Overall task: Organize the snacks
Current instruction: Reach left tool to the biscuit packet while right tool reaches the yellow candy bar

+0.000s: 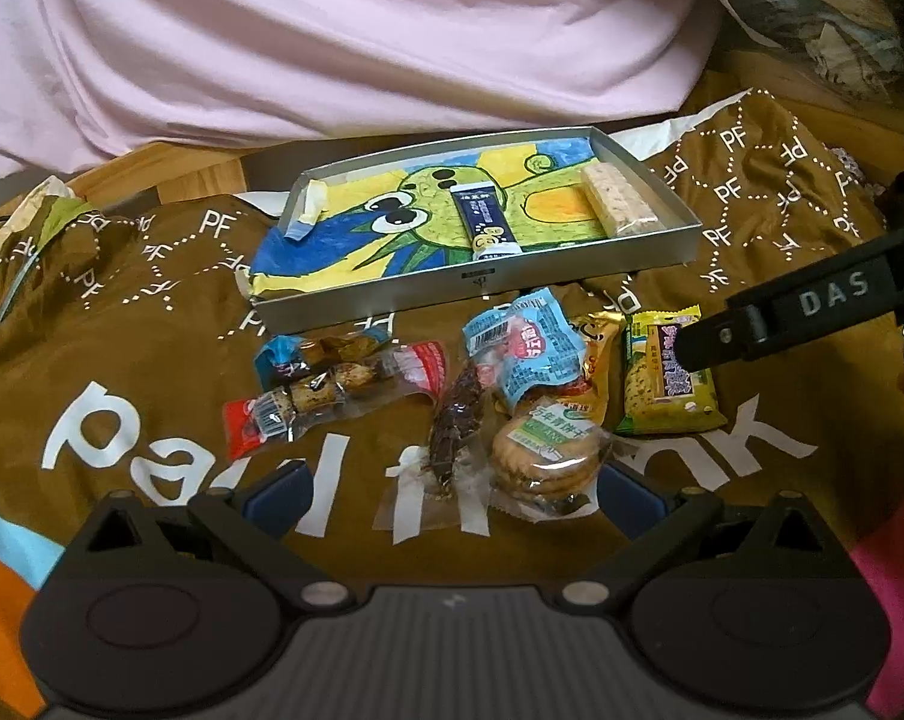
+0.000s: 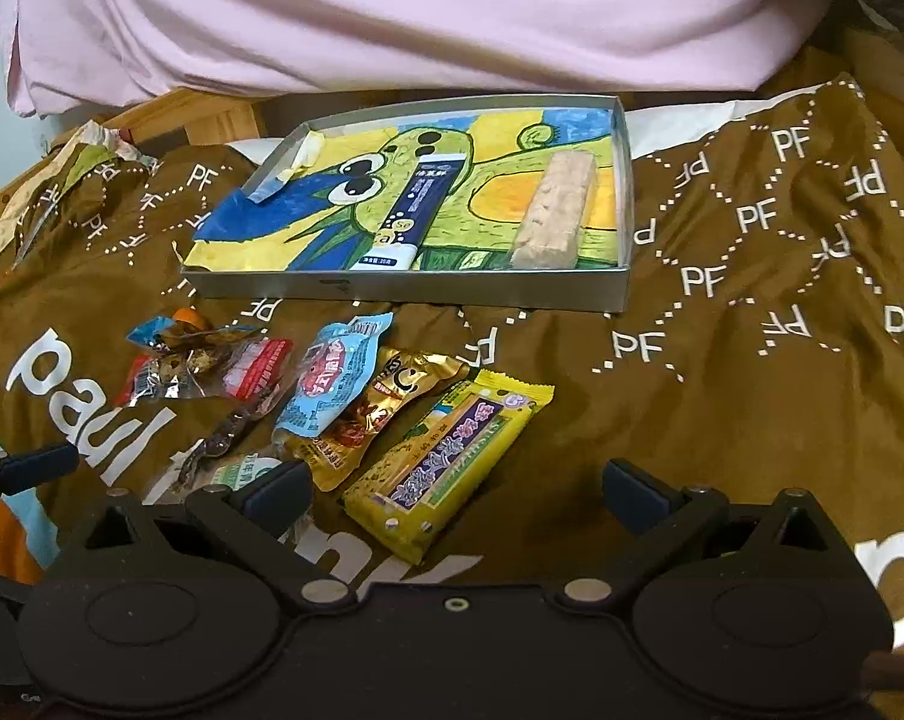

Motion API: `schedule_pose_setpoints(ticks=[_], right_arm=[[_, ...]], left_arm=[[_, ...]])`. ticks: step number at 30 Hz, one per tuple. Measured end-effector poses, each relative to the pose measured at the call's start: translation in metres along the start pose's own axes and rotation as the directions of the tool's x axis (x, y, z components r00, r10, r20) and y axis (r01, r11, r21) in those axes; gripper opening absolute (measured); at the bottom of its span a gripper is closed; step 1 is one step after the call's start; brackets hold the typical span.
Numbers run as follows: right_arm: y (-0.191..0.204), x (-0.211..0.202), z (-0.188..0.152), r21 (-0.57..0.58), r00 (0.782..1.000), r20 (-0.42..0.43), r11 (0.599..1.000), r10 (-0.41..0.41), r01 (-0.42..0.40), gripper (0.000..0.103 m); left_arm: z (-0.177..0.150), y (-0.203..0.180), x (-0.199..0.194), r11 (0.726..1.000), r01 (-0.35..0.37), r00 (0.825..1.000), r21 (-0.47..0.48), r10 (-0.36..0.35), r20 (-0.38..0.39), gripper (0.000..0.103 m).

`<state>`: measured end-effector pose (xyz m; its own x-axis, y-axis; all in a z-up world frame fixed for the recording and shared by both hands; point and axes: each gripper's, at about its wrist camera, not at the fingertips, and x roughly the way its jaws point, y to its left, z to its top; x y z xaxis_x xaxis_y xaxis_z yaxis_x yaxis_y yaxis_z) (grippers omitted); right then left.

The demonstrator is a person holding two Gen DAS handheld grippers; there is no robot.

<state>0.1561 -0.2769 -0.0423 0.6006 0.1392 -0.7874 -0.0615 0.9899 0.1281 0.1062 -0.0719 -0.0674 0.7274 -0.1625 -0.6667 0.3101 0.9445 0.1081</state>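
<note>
A silver tray [image 1: 476, 291] [image 2: 404, 291] lined with a cartoon drawing holds a blue bar [image 1: 488, 216] [image 2: 413, 210] and a pale cereal bar [image 1: 617, 198] [image 2: 554, 216]. In front of it, loose snacks lie on a brown cloth. My left gripper [image 1: 452, 501] is open above a round biscuit pack [image 1: 548, 450] and a dark stick snack [image 1: 455, 426]. My right gripper [image 2: 458, 489] is open with a yellow packet [image 2: 446, 462] [image 1: 668, 384] lying between and below its fingers. A blue packet [image 1: 530, 348], a gold packet [image 2: 368, 420] and a red-ended packet [image 1: 332, 396] lie nearby.
Pink bedding [image 1: 332, 30] rises behind the tray. The brown printed cloth [image 2: 752, 300] spreads to the right with nothing on it. Crumpled wrapping [image 1: 26, 222] lies at the far left. A wooden edge [image 1: 200, 180] shows behind the cloth.
</note>
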Motion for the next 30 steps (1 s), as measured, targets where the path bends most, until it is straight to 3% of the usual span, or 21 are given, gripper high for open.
schedule_pose_setpoints(ticks=[10,16,23,30], right_arm=[[0.009,0.033,0.002,-0.028,0.998,0.007,0.998,-0.056,0.056,0.102],[0.025,0.056,-0.010,-0.180,0.991,-0.014,0.975,-0.134,0.129,0.102],[0.006,0.041,-0.003,-0.127,0.984,-0.045,0.978,-0.172,0.165,0.100],[-0.006,0.031,0.006,0.005,1.000,-0.012,1.000,-0.009,0.009,0.095]], left_arm=[[0.001,-0.002,0.012,1.000,0.006,1.000,-0.007,-0.006,-0.013,0.103],[-0.002,-0.004,0.012,1.000,0.017,1.000,0.006,-0.017,-0.015,0.103],[0.001,-0.007,0.007,0.995,0.083,0.996,0.045,-0.085,0.026,0.103],[0.007,-0.014,0.022,0.963,0.208,0.975,0.173,-0.218,0.042,0.102]])
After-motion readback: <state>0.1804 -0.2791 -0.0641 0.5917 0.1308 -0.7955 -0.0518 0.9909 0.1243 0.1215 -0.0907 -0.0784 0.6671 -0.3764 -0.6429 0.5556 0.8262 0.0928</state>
